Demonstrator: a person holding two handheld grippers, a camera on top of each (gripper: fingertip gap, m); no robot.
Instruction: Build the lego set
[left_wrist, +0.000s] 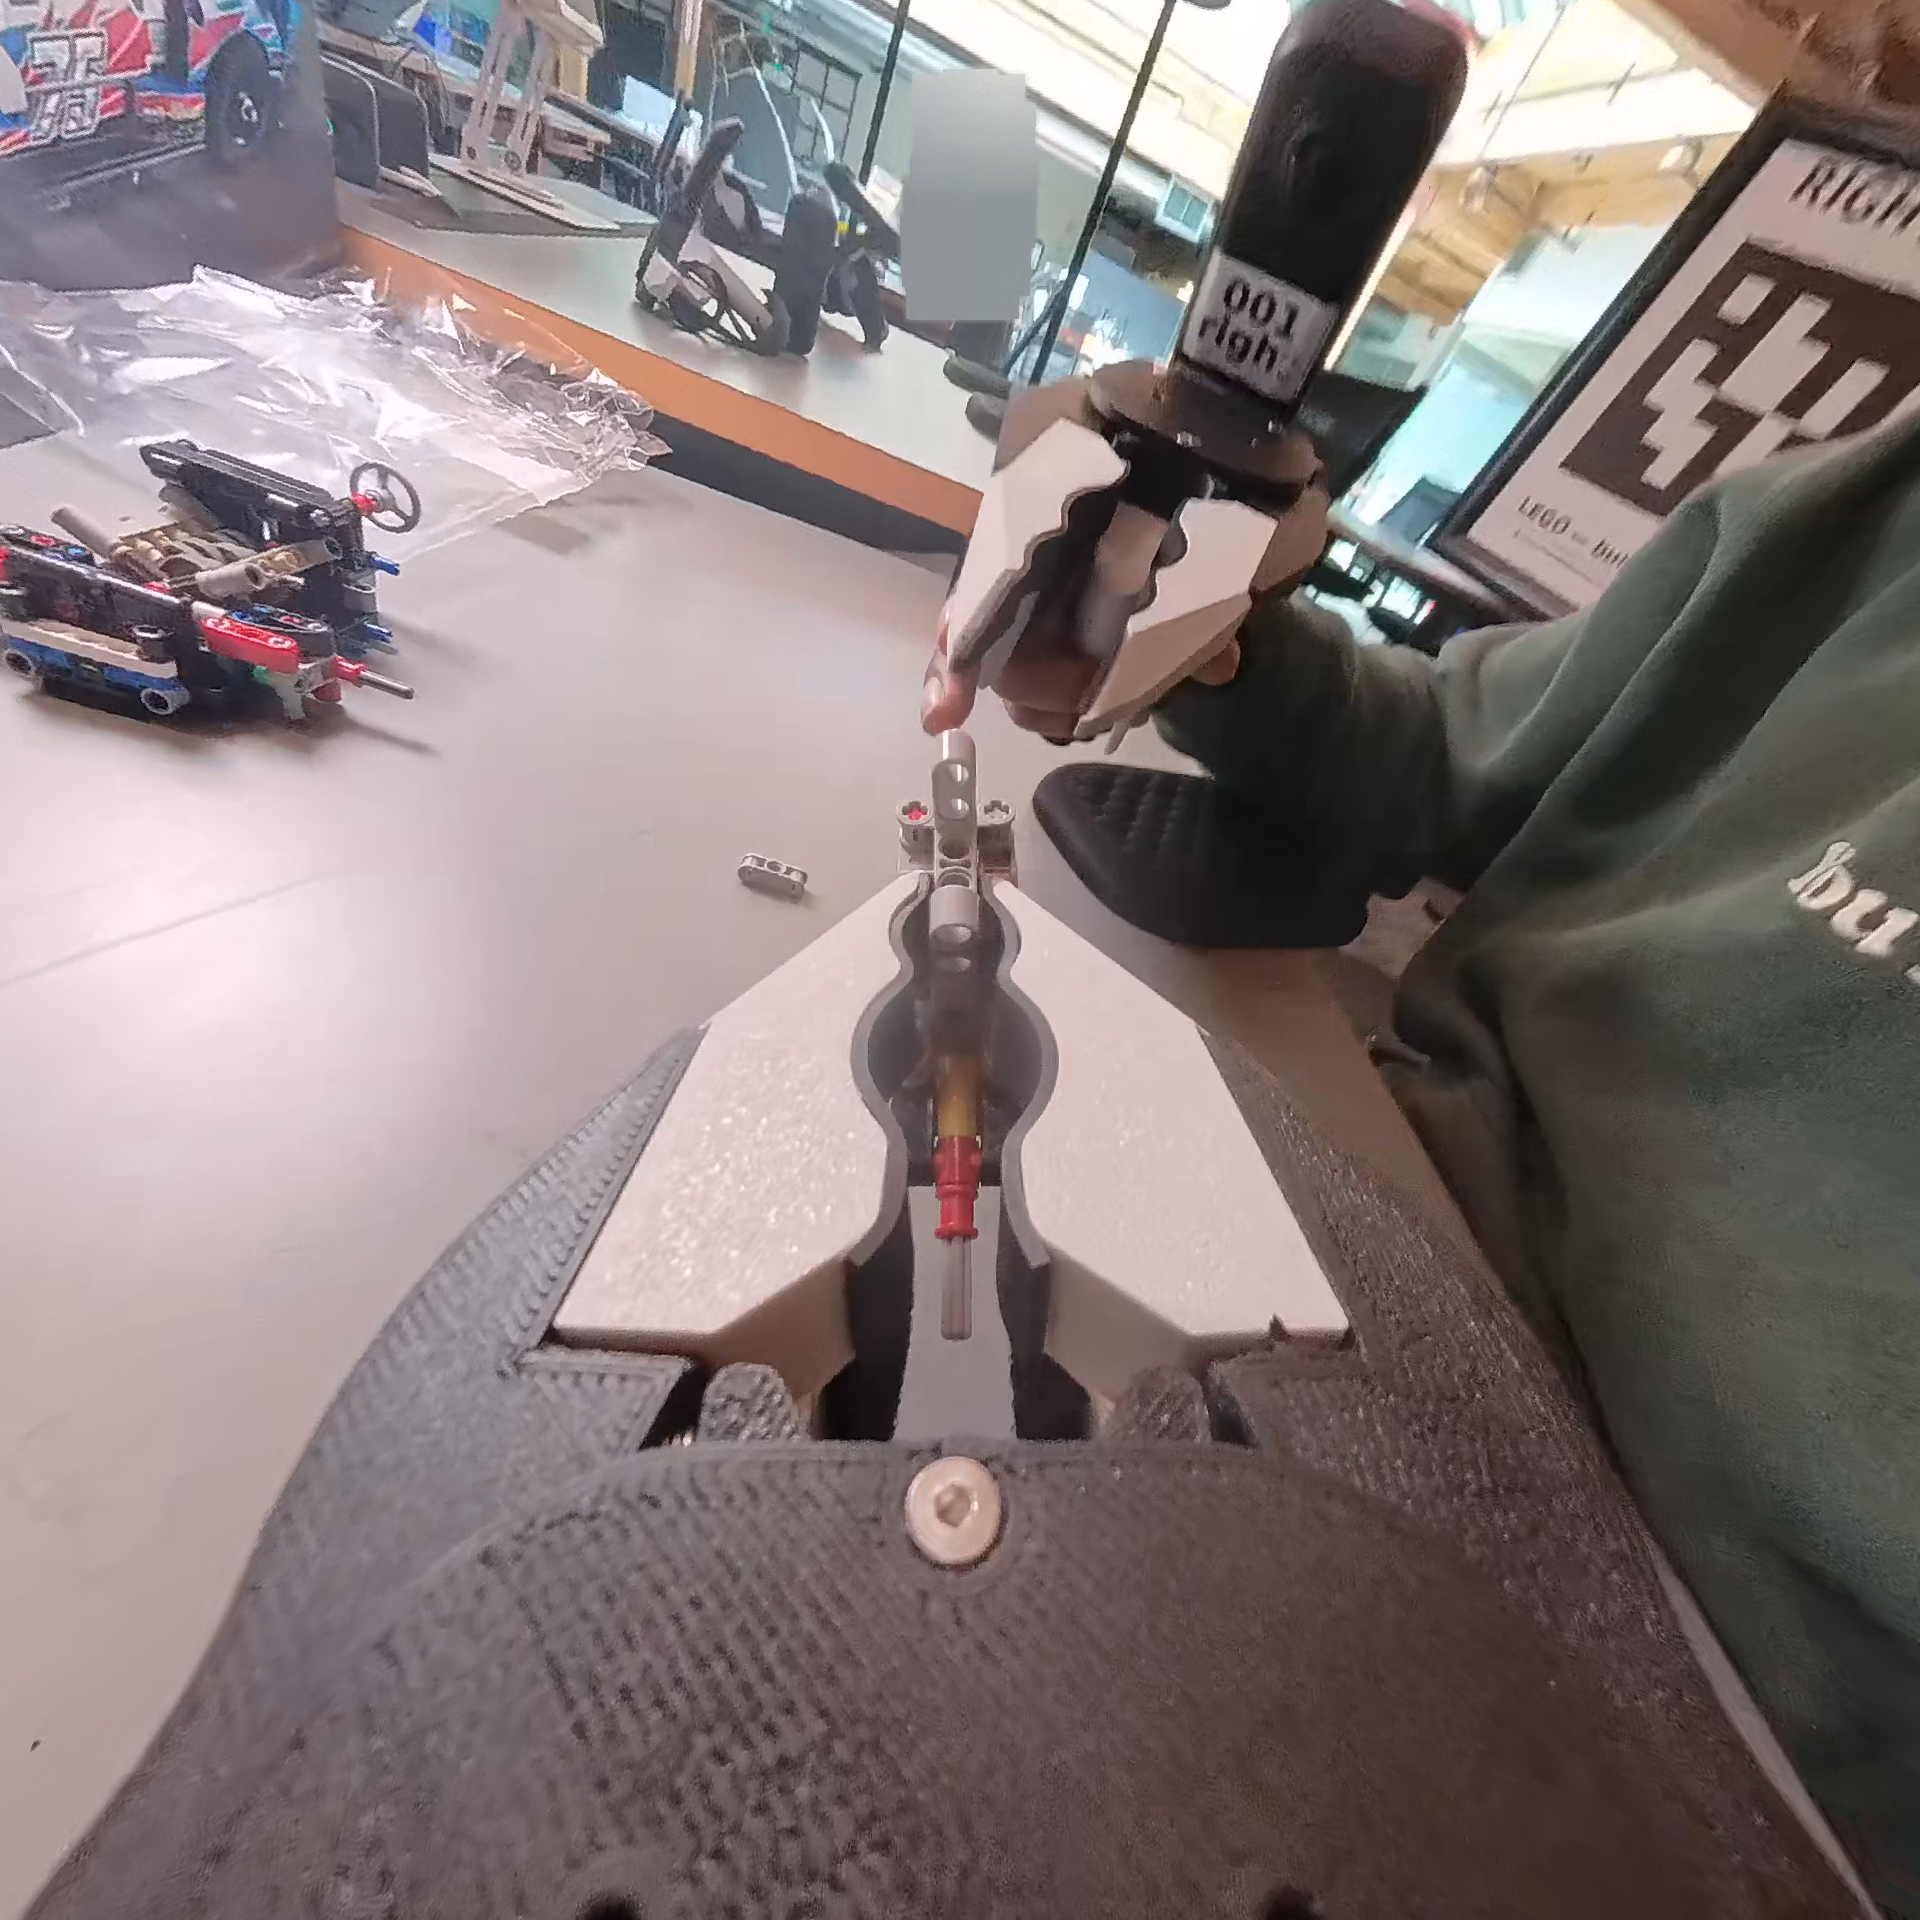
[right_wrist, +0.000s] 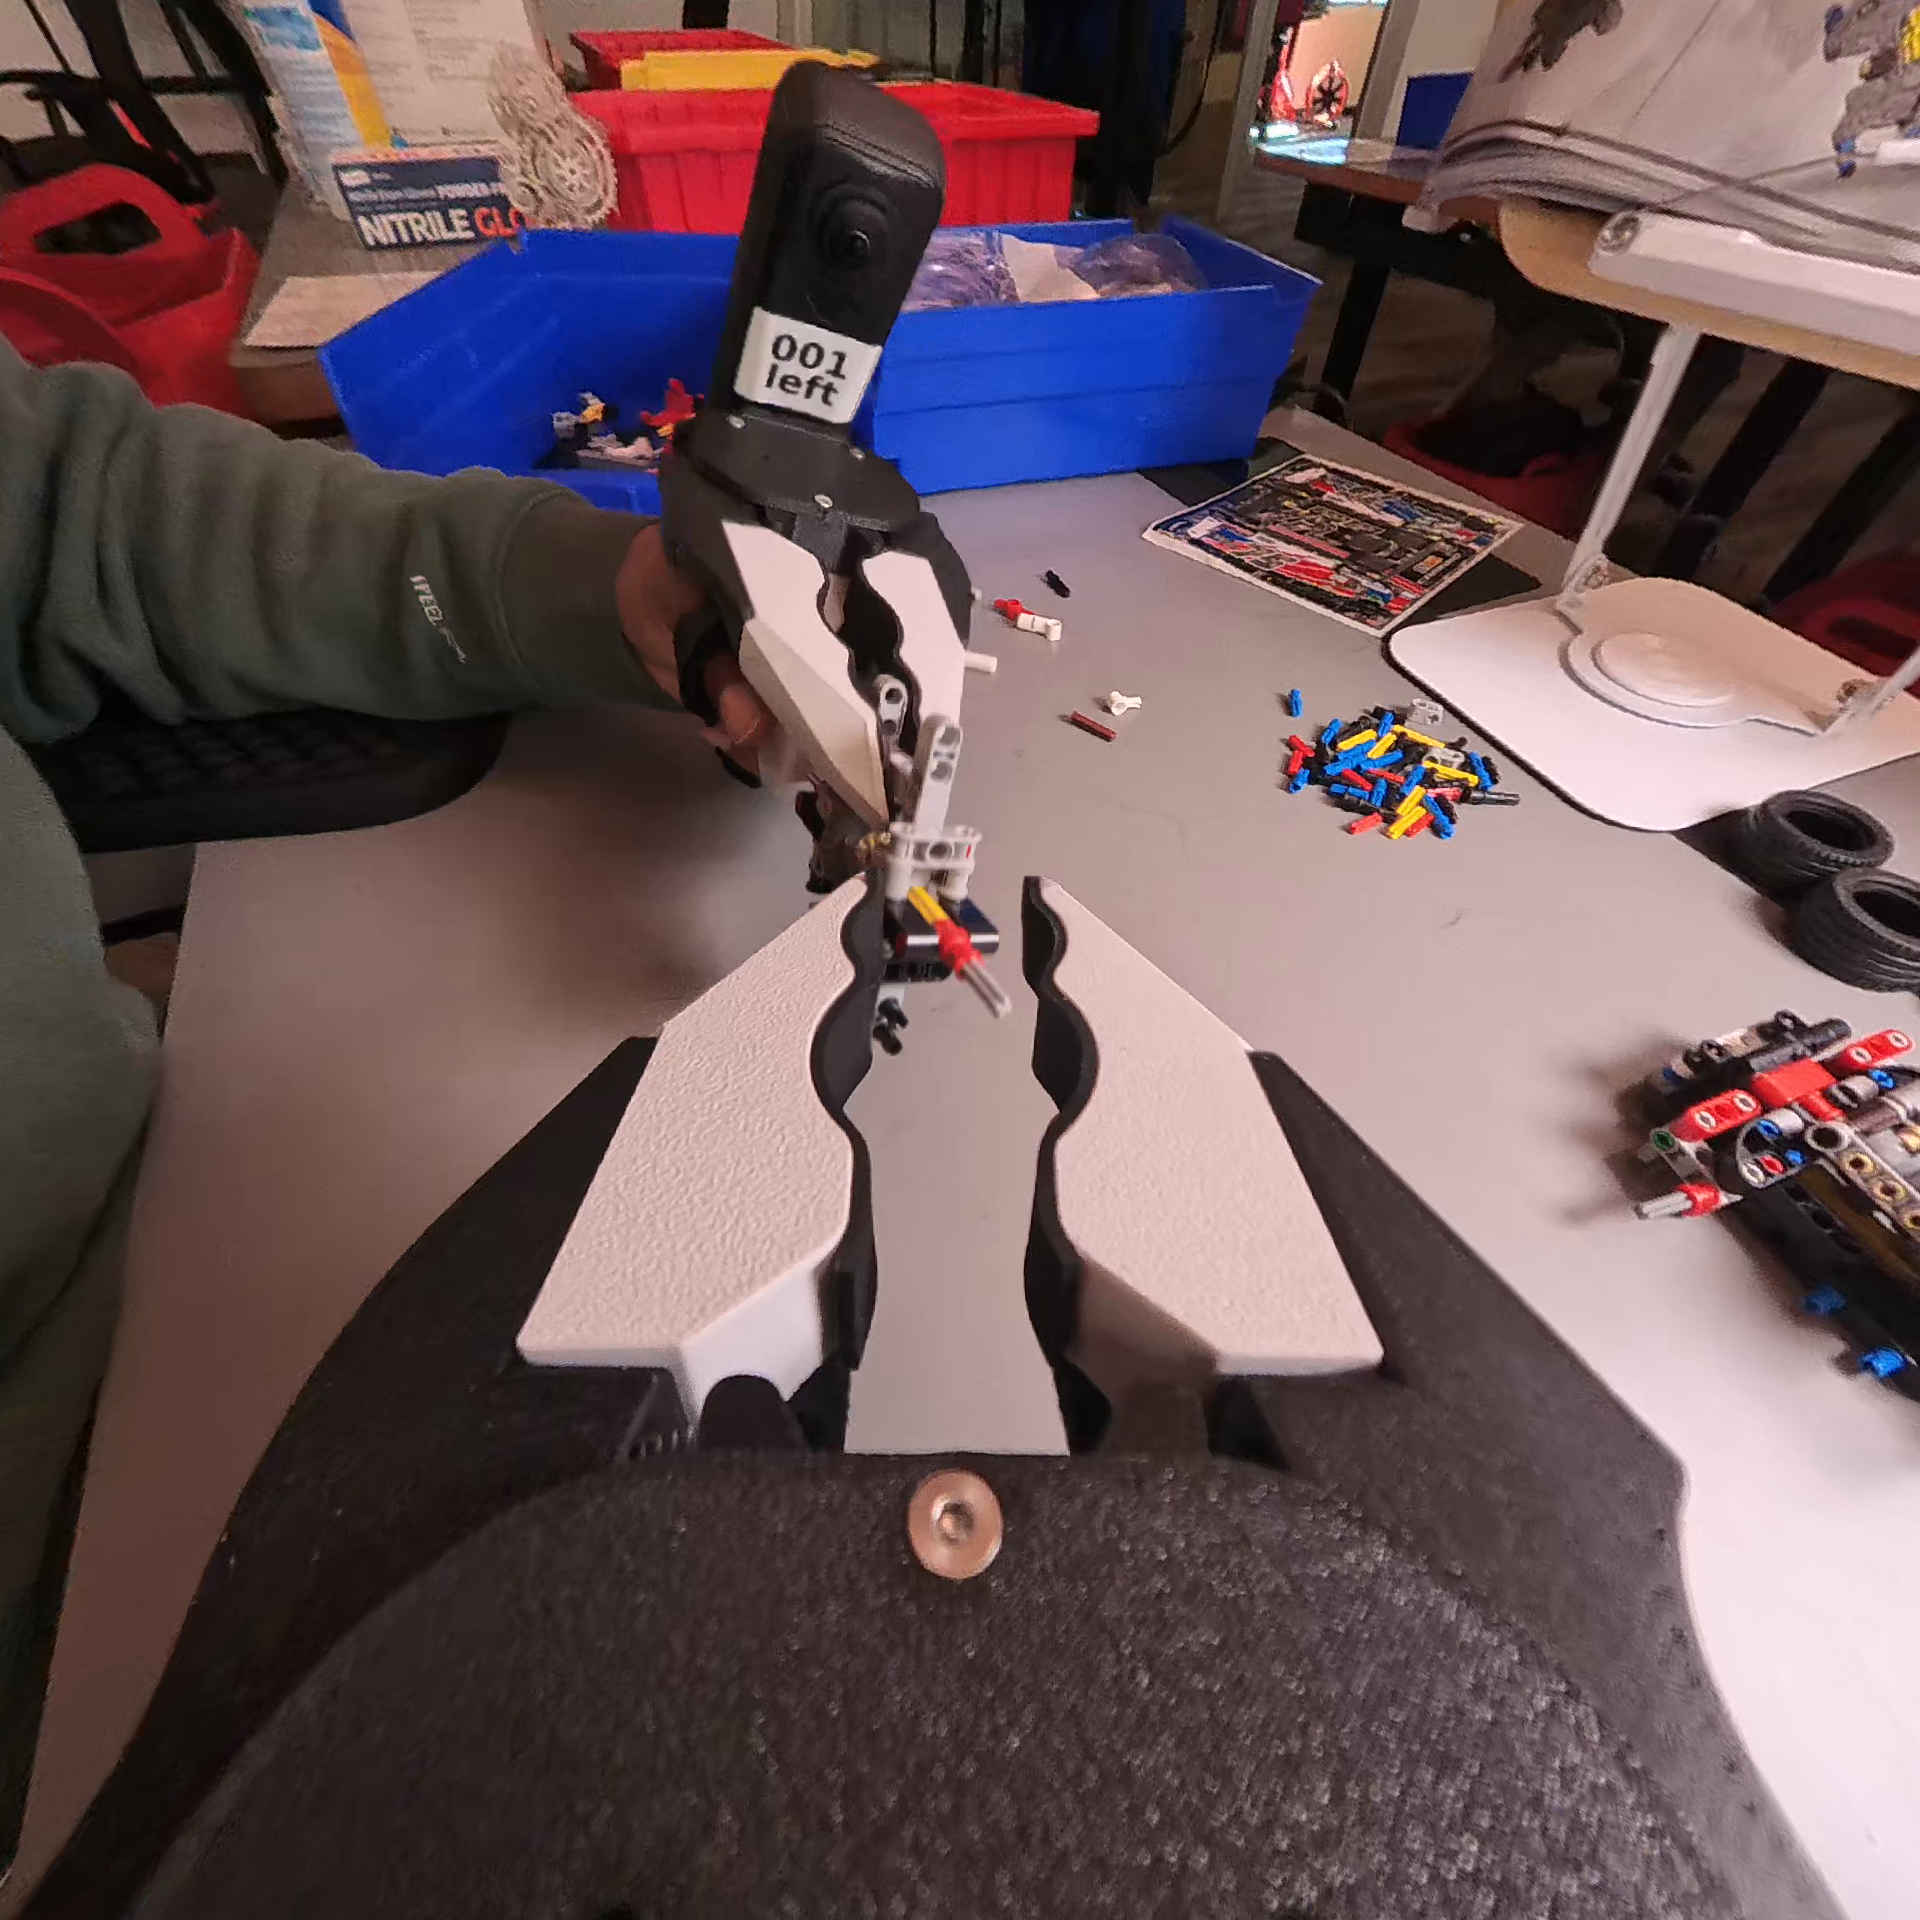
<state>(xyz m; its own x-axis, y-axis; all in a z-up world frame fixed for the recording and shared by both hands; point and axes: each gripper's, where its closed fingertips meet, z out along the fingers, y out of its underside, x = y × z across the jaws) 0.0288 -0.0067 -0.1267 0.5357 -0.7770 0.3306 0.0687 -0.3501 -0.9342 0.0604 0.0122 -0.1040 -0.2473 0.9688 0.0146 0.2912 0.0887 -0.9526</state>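
The left gripper (left_wrist: 951, 883) is clamped on a small grey brick assembly (right_wrist: 925, 847) with a yellow-and-red axle, held above the grey table (left_wrist: 312, 935). The right gripper (right_wrist: 940, 883) stands open just near of it, seemingly gripping nothing. Steadying the assembly and squaring the jaws would likely help. Grippers, a box and a framed sign carry printed labels.
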